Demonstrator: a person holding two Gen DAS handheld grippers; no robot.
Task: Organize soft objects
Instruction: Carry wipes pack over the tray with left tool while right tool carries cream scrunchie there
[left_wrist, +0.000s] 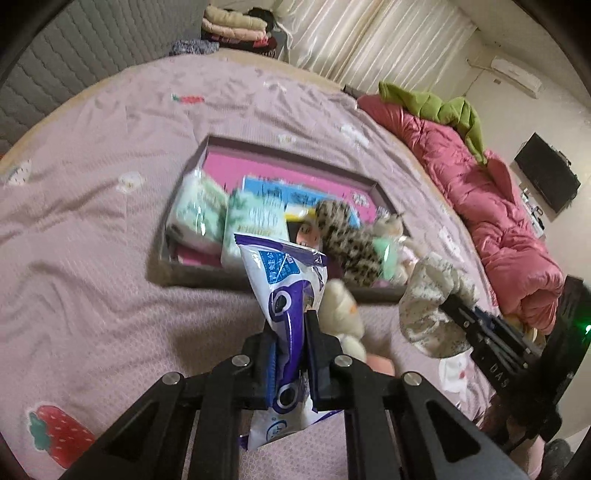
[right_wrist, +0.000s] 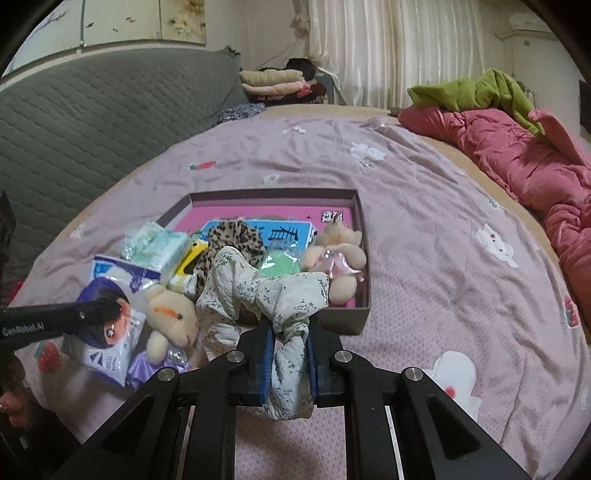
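My left gripper (left_wrist: 291, 332) is shut on a white and purple tissue packet (left_wrist: 286, 280), held above the bedsheet in front of the shallow box (left_wrist: 207, 155). My right gripper (right_wrist: 290, 339) is shut on a white floral scrunchie (right_wrist: 258, 291), lifted just before the box (right_wrist: 354, 206). In the left wrist view the right gripper (left_wrist: 452, 301) and its scrunchie (left_wrist: 428, 306) show at the right. Inside the box lie green tissue packs (left_wrist: 201, 210), a leopard-print scrunchie (right_wrist: 232, 240), a green soft item (right_wrist: 279, 264) and a small bear in pink (right_wrist: 340, 258). A cream bear (right_wrist: 171, 317) lies on the sheet beside the packet (right_wrist: 110, 332).
The mauve sheet (right_wrist: 443, 229) with strawberry and cat prints covers the bed. A pink quilt (right_wrist: 517, 158) with a green garment (right_wrist: 476, 92) lies along the right side. A grey quilted headboard (right_wrist: 92, 110) stands at the left; folded clothes (right_wrist: 273, 83) are stacked at the back.
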